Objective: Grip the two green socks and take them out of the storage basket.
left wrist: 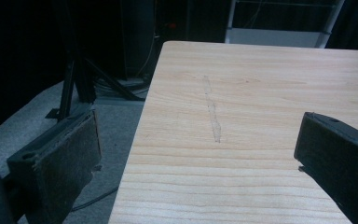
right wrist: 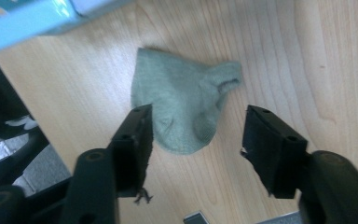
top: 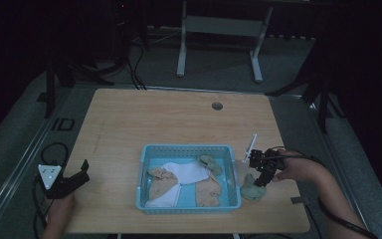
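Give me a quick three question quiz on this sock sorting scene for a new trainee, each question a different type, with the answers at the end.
1. True or false: the green sock lies inside the blue basket.
2. The left gripper is: A) shut on a sock, B) open over bare table, C) inside the basket.
3. Fill in: the right gripper has its jaws ____, one on each side of the green sock.

Key
1. False: it lies on the table beside the basket.
2. B
3. open

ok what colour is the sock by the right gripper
Pale grey-green sock, clearest in the right gripper view.
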The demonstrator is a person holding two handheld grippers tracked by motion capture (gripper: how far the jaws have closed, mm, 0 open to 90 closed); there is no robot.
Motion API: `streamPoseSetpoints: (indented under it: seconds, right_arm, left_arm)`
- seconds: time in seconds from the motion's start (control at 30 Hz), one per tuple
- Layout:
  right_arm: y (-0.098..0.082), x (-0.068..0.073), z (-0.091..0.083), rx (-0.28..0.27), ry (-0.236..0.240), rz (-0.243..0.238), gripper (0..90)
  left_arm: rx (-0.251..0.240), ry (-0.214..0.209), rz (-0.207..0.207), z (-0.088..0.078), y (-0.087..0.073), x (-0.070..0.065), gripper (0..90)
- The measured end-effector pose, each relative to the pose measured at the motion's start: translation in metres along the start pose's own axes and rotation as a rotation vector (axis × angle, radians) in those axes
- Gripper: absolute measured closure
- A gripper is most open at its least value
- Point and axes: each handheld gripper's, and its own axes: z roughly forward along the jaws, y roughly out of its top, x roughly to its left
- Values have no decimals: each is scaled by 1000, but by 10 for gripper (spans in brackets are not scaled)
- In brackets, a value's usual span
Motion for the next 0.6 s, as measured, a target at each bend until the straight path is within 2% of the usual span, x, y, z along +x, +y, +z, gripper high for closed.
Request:
streamPoseSetpoints:
  seconds: [0.2,0.43,0.6]
  right_arm:
    - [18,2,-12,18,18,-21,373]
    - [43,7,-22,-6,-19,-81,365]
    - [61,10,-26,-19,-21,-118,367]
  left_arm:
    - [-3,-2,-3,0,0,0,7]
    - [-1,-3,-3,0,0,1,7]
    - [-1,-4,-3,0,0,1,7]
